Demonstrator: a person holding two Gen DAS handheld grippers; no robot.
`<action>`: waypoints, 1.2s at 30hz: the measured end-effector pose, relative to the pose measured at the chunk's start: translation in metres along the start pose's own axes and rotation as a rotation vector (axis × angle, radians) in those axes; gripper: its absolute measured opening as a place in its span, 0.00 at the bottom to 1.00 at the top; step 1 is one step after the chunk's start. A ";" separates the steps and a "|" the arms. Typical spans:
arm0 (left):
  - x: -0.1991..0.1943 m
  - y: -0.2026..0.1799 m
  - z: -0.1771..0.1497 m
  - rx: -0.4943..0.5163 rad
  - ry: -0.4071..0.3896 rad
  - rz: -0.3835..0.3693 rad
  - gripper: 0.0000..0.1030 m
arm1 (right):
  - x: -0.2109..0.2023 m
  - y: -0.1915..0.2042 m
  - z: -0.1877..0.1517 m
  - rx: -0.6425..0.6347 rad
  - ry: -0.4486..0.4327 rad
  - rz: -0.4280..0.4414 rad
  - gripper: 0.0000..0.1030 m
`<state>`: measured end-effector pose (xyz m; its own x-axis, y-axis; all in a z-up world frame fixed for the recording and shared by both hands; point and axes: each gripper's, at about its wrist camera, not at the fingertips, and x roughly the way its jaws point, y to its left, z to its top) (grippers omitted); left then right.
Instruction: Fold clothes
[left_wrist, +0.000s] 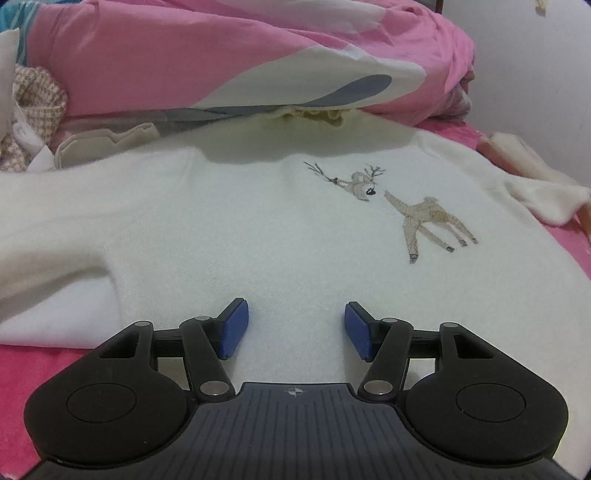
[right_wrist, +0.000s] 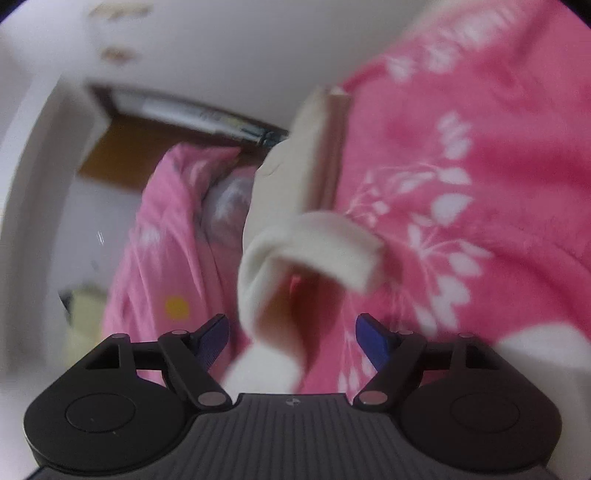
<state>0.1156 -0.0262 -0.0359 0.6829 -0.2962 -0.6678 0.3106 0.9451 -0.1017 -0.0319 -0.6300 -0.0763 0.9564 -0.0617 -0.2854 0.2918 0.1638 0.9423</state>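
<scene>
Holding both tongs released: left tongs (left_wrist: 296, 328) over the near hem of the sweater (left_wrist: 258, 229), flat on the bed (left_wrist: 33, 369); right tongs (right_wrist: 293, 341) by its cuff (right_wrist: 314, 240). Soft, light, limp knit; I judge cuff and shoulder best to pinch.

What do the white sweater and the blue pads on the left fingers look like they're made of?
White sweater: looks like soft fuzzy knit, matte napped surface, with a stitched-looking deer motif. Blue pads: probably rubber or soft plastic, smooth and matte, on black hard-plastic fingers.
</scene>
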 end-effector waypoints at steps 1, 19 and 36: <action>0.000 -0.001 0.000 0.001 -0.002 0.003 0.58 | 0.004 -0.004 0.005 0.038 -0.005 0.018 0.76; 0.006 -0.001 -0.008 -0.014 -0.057 -0.003 0.65 | 0.044 0.025 0.042 0.104 -0.212 -0.041 0.24; 0.006 0.001 -0.012 -0.031 -0.078 -0.017 0.66 | 0.073 0.247 -0.039 -0.481 -0.005 0.205 0.09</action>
<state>0.1120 -0.0253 -0.0495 0.7274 -0.3209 -0.6066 0.3026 0.9433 -0.1363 0.1107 -0.5562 0.1284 0.9948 0.0150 -0.1012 0.0714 0.6069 0.7916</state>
